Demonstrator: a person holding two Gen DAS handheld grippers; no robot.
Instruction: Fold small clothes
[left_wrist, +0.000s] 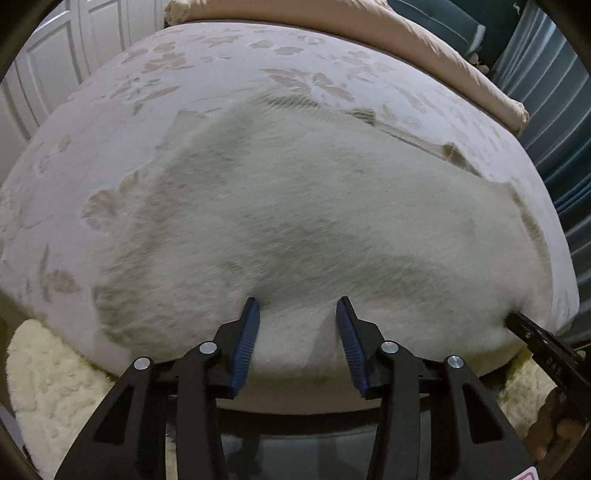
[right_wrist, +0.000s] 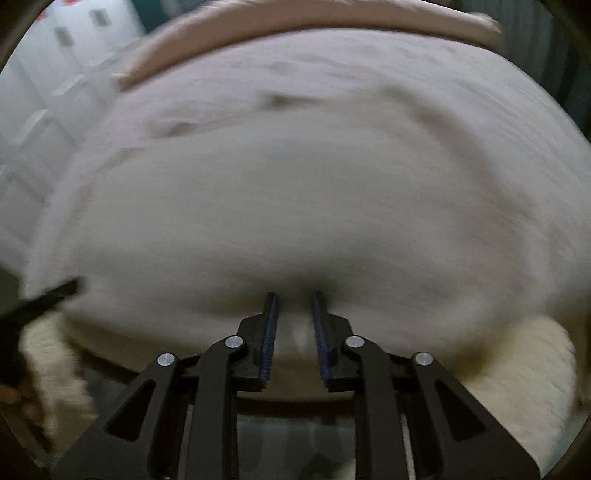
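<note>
A white garment (left_wrist: 295, 203) lies spread over the bed with the flowered sheet (left_wrist: 221, 55), smeared by motion blur. My left gripper (left_wrist: 299, 301) stands over its near edge, blue pads wide apart and open, with cloth under the tips and nothing pinched. The right gripper's black finger (left_wrist: 517, 319) touches the garment's right near corner. In the right wrist view the garment (right_wrist: 295, 203) is very blurred. My right gripper (right_wrist: 295, 295) has its jaws a narrow gap apart; a small fold of cloth (right_wrist: 301, 338) sits loose between them. The left gripper (right_wrist: 55, 291) shows at the left edge.
A peach quilt (left_wrist: 406, 33) lies along the bed's far side. A fluffy cream rug (left_wrist: 48, 369) covers the floor below the near bed edge. White panelled doors (left_wrist: 55, 66) stand at the left and teal curtains (left_wrist: 554, 129) at the right. A hand (left_wrist: 554, 424) holds the right gripper.
</note>
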